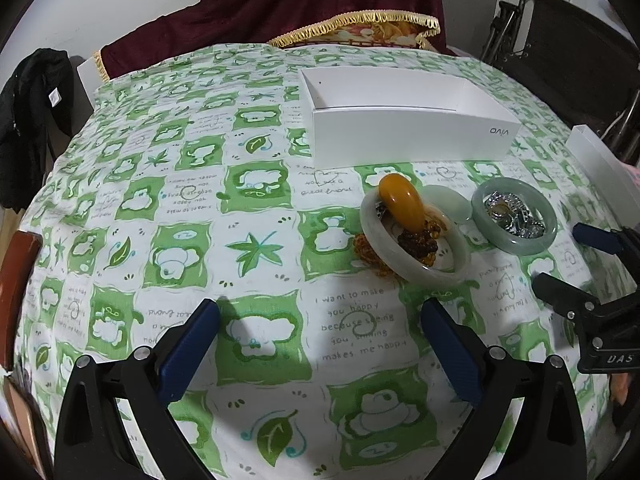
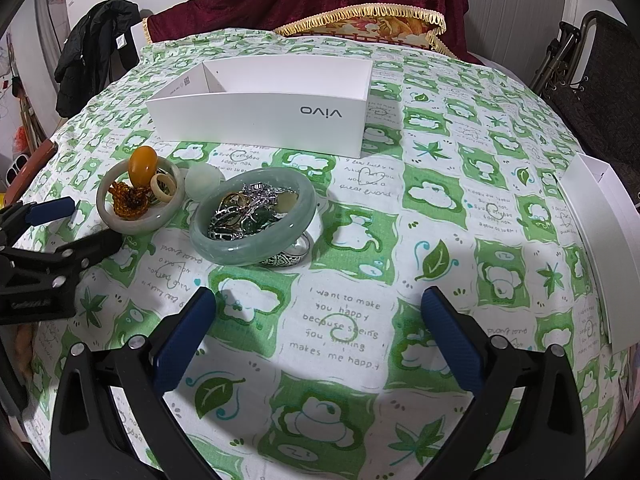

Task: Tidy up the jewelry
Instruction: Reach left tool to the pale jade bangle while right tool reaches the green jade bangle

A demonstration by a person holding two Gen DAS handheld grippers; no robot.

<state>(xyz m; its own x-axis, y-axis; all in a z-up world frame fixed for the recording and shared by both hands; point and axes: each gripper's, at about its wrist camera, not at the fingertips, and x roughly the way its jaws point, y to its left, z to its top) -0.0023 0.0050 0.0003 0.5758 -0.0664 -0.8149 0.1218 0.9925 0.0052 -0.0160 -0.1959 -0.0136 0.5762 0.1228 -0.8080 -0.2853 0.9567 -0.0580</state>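
Both grippers, left gripper [image 1: 320,332] and right gripper [image 2: 320,320], hover spread wide with matte blue pads, holding nothing. Mid-frame sit two glossy jade bangles [image 2: 253,216], ringing amber beads [image 2: 130,198] and silver rings. White cardboard box [image 2: 260,116] behind, on a green printed tablecloth [image 2: 440,240].

The left claw [image 1: 320,316] has two black plastic arms with flat blue pads [image 1: 448,344] on the inside. Small round silver screws sit on the arms. The right claw [image 2: 320,312] looks just the same. From the side its black frame shows white letters "DAS" [image 1: 620,358].
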